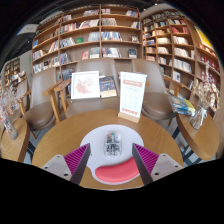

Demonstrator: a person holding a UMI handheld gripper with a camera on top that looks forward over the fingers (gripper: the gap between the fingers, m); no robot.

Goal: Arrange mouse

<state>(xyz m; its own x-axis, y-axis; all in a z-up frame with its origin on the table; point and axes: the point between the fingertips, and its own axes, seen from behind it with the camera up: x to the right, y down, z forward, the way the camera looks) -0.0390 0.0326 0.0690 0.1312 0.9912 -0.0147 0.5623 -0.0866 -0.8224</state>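
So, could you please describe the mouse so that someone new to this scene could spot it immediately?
Start at the round wooden table in front of the bookshelves. On its near part lies a red mouse mat, and the mouse rests just beyond it, between the tips of the open gripper. It is the only white, rounded thing there, unlike the upright display cards behind.

A single wide-angle view, taken from a camera riding on the handheld gripper (111, 160), looks forward along its two fingers, which rise from the bottom of the view. The camera sits low and close over a round wooden table (70, 138), tilted slightly downward. Beyond the table's far edge it faces chairs (58, 98) and, farther off, tall bookshelves (95, 38) curving across the background.
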